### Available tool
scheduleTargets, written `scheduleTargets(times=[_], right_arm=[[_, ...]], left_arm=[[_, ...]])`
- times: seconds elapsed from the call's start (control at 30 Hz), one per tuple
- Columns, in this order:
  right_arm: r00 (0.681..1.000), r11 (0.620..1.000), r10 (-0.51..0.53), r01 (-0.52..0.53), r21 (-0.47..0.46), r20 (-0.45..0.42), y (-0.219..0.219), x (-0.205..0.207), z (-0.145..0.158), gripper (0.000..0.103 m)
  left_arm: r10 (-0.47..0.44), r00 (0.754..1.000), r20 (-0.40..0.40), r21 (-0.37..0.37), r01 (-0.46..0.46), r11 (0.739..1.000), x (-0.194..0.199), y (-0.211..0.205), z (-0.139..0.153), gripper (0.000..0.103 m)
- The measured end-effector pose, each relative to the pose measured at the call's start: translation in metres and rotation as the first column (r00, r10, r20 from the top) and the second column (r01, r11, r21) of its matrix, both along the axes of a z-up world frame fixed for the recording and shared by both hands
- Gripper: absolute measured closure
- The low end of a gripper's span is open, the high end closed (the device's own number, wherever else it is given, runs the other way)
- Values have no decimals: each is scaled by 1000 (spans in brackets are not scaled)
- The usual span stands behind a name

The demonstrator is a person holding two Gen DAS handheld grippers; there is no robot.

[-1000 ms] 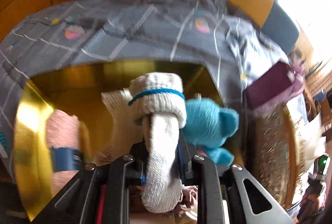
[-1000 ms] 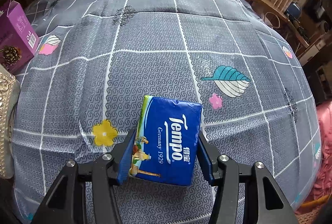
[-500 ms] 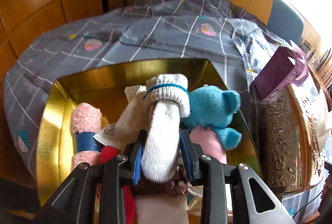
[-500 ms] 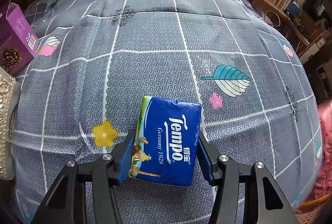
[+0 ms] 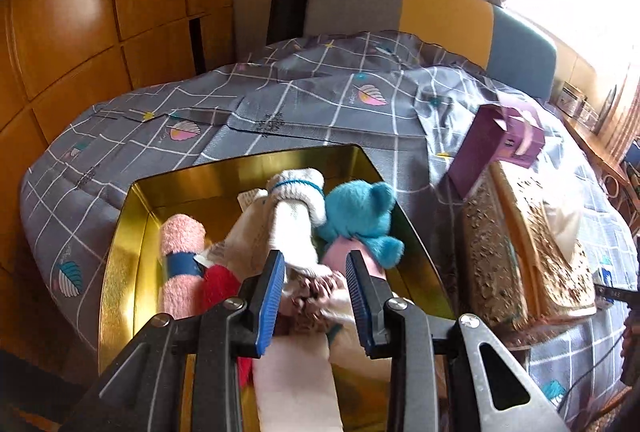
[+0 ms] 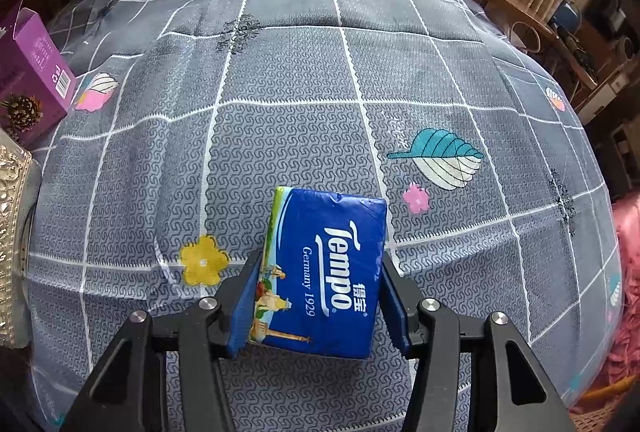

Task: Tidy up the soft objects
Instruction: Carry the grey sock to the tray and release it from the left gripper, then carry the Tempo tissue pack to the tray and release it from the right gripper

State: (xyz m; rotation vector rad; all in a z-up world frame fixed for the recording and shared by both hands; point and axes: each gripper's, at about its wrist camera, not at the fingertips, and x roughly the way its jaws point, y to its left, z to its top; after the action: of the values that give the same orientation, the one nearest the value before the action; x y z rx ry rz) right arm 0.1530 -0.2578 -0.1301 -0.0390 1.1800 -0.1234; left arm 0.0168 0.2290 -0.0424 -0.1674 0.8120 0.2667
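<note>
In the left wrist view a gold tin box (image 5: 132,232) lies on the bed. It holds a white rolled sock (image 5: 294,216), a blue plush bear (image 5: 356,216), a pink rolled towel with a blue band (image 5: 180,264), a red item (image 5: 218,284) and a pink piece (image 5: 344,252). My left gripper (image 5: 316,284) is open above the box, its jaws apart just behind the sock. In the right wrist view my right gripper (image 6: 318,296) is shut on a blue Tempo tissue pack (image 6: 324,272) over the grey quilt.
A purple carton (image 5: 496,147) and an ornate gold box (image 5: 532,248) stand right of the tin. The purple carton also shows in the right wrist view (image 6: 34,71) at the far left. Wooden wardrobe doors rise at the left, a headboard at the back.
My left gripper has opened and let go of the white sock, which now lies in the tin, and it has drawn back and up. The right gripper has not moved.
</note>
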Motion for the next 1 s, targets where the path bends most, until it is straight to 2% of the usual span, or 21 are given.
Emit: scheduleTargets(times=[0.13,0.27,0.63,0.73,1.0], right_arm=[[1000,1000,-7,7,9,-2,-1,0,0,48],[999,997,-45,45,60,-14,-11,3,0,46],[997,993,-75,75,86,-3,-16,-3,4,47],[998,996,-63,63,61,2,-12,-4,4,50],[998,998,-63,63,28,20,-10,-2,3,50]], left_arm=[[-10,1000,-1,3,10,1000,-9,-8,-2,72],[-18,1000,-7,6,18,1000,-18,-15,-6,72],[-16,1000,-18,17,16,1000,-27,-17,-9,72],[-14,1000,-23,20,15,1000,-28,-16,-11,72],[-18,999,-43,6,18,1000,-27,-15,-19,72]])
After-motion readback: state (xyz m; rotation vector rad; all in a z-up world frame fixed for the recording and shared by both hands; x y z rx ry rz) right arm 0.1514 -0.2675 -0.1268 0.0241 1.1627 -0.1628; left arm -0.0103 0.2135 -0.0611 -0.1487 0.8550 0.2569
